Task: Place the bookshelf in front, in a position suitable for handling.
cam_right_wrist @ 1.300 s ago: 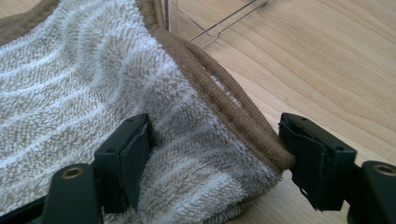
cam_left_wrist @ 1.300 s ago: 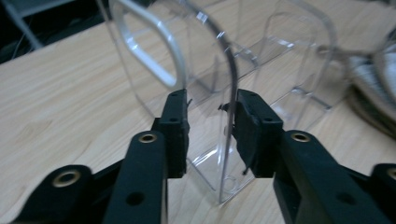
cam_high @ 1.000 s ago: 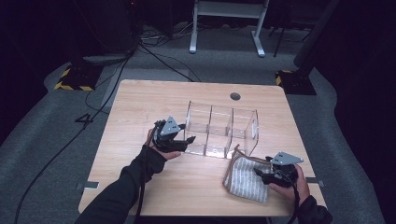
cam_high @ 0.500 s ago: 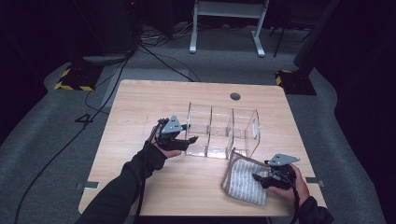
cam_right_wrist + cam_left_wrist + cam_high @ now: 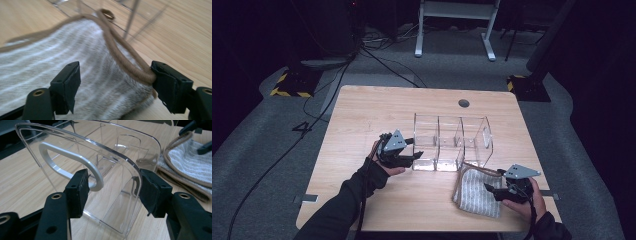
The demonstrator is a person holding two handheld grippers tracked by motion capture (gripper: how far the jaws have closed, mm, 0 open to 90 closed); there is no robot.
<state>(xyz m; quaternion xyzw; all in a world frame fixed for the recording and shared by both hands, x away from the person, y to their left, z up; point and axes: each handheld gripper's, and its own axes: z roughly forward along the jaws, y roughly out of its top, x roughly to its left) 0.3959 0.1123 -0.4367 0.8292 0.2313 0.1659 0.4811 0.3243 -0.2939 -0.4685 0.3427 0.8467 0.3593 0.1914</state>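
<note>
left gripper (image 5: pixel 412 154): my jaws clamp the bin (image 5: pixel 451 142) end wall to steady it | right gripper (image 5: pixel 490 191): jaws apart, just widened, straddling the cloth (image 5: pixel 477 189) edge | cloth at bin's 5 o'clock, touching, ready for loading

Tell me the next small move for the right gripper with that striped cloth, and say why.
Probably close the right gripper on the striped cloth. Its jaws have just been opening and now stand wide around the cloth's brown-corded edge, one pad beside the cord, nothing pinched. The left gripper already straddles the end wall of the clear organizer, apparently steadying it, so gripping comes before lifting.
</note>
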